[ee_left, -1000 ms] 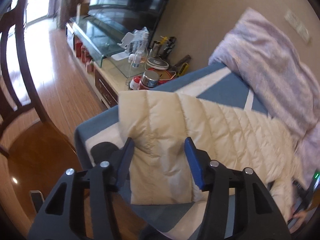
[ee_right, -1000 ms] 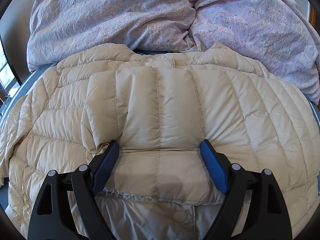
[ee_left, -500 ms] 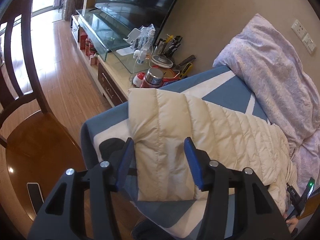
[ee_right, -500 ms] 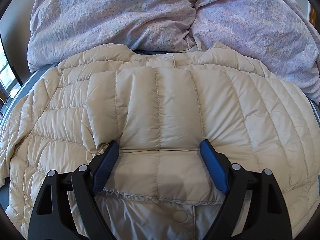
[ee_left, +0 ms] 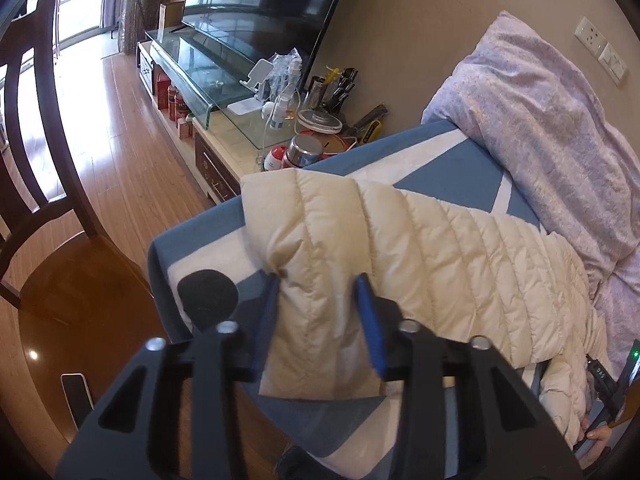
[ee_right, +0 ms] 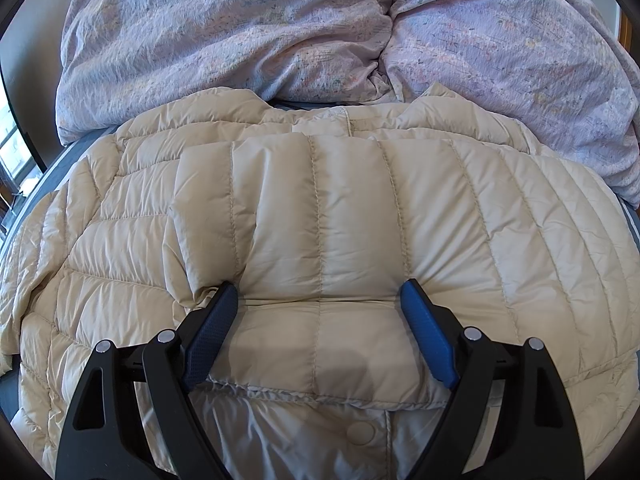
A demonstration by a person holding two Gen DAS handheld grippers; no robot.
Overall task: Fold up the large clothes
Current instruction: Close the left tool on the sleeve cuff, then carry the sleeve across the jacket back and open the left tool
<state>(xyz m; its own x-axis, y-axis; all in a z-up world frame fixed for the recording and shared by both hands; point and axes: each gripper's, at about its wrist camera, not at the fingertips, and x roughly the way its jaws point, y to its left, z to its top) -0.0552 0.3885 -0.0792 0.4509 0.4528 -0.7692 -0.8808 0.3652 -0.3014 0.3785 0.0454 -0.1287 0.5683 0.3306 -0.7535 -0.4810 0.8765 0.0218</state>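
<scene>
- The cream down jacket (ee_right: 328,220) lies spread across the blue-and-white bedcover (ee_left: 472,168), with its collar end toward the lilac duvet (ee_right: 280,28) heaped at the far side.
- One sleeve (ee_right: 320,208) is already folded in over the body, and its cuff sits near the hem, by the snap button (ee_right: 359,432).
- The right gripper (ee_right: 320,300) stands over that cuff with its fingers well apart on either side of the padding. It pinches nothing, and looks to be merely pressing or resting there.
- At the other side, the second sleeve (ee_left: 320,280) runs out toward the bed's edge, with its cuff hanging past the corner.
- The left gripper (ee_left: 318,284) straddles this sleeve, and its blue pads (ee_left: 370,320) are set close at each side. The fabric puckers at one pad, so I'd call it a light hold just taking, though a firm clamp I cannot confirm.
- My read: about a third done. This sleeve needs carrying over the body, and then the long body needs folding up.
- A wooden chair (ee_left: 44,160) and a cluttered TV cabinet (ee_left: 224,136) stand beyond the bed's edge, well apart from the work.
</scene>
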